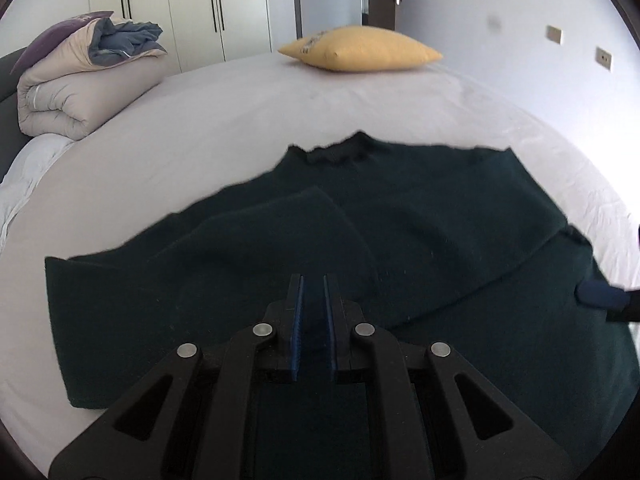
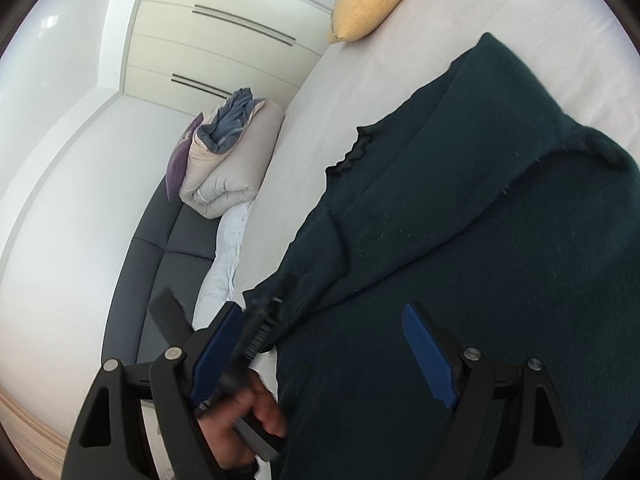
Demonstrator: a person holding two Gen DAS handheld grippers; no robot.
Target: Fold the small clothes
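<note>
A dark green sweater [image 1: 420, 232] lies spread on the pale bed sheet [image 1: 200, 128], neckline at the far side. A sleeve [image 1: 280, 236] is folded in over its body. My left gripper [image 1: 313, 280] hovers above the sweater's near part, its blue pads drawn close together with nothing between them. My right gripper [image 2: 324, 340] stands wide open low over the sweater [image 2: 460, 220], with cloth below its fingers but not pinched. One of its blue pads [image 1: 600, 296] shows at the right edge of the left wrist view. A blurred hand [image 2: 252, 412] holds the left tool beside it.
A yellow pillow [image 1: 360, 48] rests at the far side of the bed. A rolled beige duvet [image 1: 80, 88] and a white pillow [image 2: 224, 264] lie by the dark headboard [image 2: 168, 248]. Cream wardrobes [image 1: 192, 8] stand beyond the bed.
</note>
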